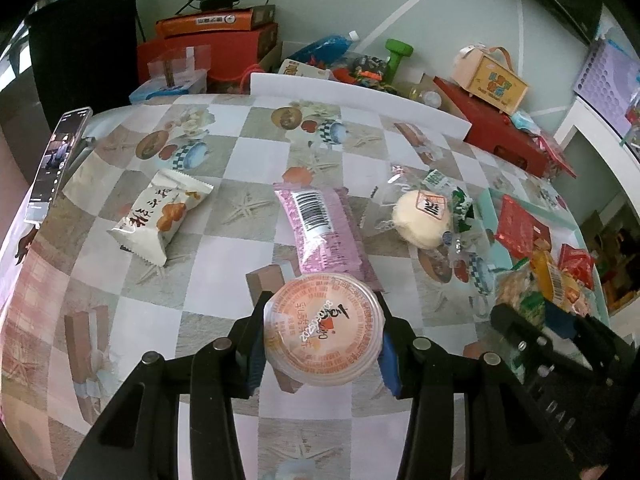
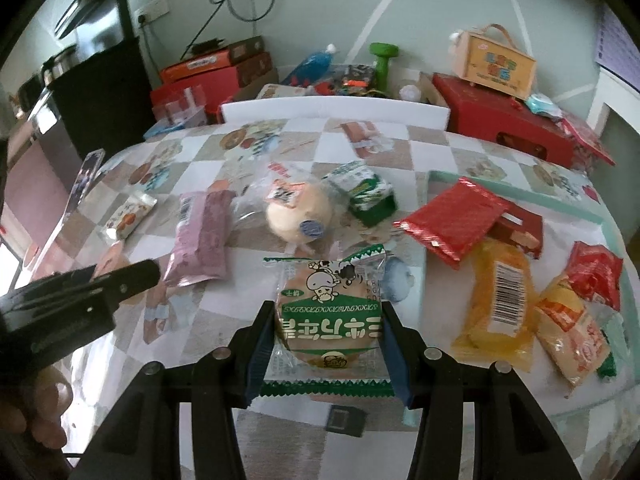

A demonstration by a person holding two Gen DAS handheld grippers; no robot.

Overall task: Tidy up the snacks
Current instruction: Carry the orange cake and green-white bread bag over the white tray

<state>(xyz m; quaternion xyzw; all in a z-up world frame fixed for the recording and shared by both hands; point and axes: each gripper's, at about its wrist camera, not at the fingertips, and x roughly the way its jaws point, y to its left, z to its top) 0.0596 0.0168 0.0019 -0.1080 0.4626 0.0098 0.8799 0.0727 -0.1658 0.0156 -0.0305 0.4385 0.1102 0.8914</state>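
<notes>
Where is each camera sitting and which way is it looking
Left wrist: on the left claw, looking forward and down at the table; its fingers grip a round jelly cup, and the right claw shows at right.
Right wrist: on the right claw, aimed the same way; it grips a green-edged cake packet, with the left claw and a hand at left.
Shared: the pink bar, the round bun and the teal tray of snacks.
</notes>
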